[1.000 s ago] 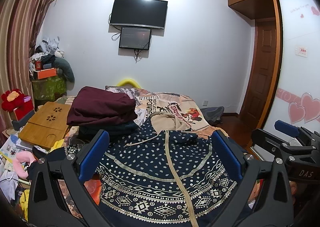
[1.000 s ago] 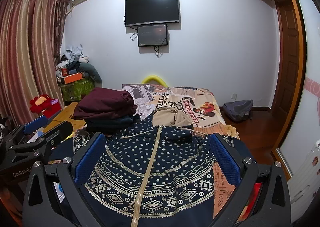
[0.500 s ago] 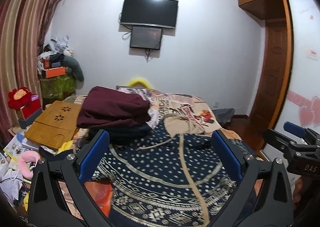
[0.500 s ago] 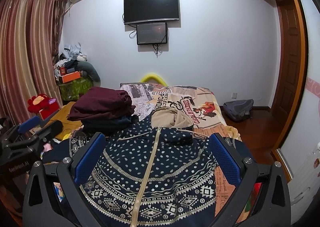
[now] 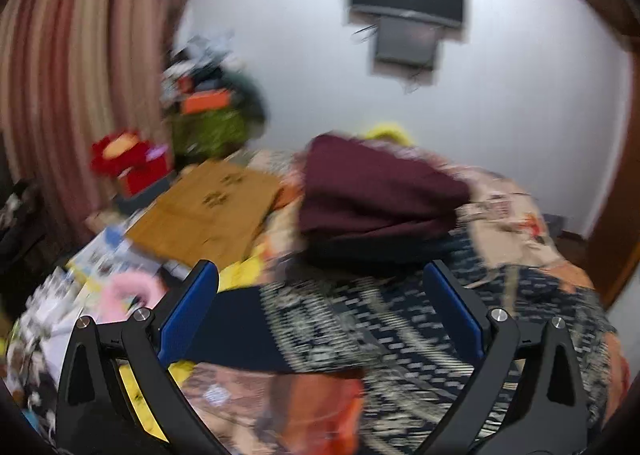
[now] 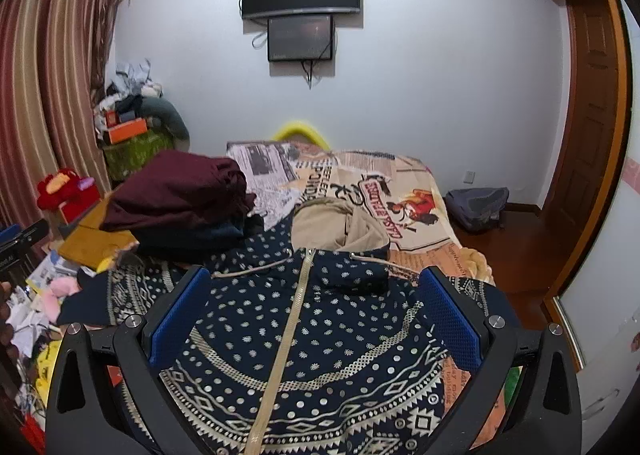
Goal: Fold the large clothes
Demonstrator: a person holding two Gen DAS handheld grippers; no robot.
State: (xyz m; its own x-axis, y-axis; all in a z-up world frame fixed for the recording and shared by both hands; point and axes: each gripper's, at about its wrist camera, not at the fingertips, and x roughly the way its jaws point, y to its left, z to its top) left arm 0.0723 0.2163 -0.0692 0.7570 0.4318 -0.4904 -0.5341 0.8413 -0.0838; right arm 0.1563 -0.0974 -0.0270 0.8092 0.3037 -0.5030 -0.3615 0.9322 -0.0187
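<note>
On the bed [image 6: 416, 191] right in front of me lies the navy patterned hoodie [image 6: 320, 339], spread flat, zipper up, beige hood toward the far wall; my right gripper [image 6: 316, 319] hovers over its chest, jaws wide apart, nothing in them; my left gripper [image 5: 320, 315] is spread open too, empty, over the hoodie's left sleeve side, though that view is badly blurred; a folded maroon and dark clothes stack [image 6: 180, 199] crowds the hoodie's upper left edge; bare printed bedspread beyond the hood; clutter along the left bedside.
</note>
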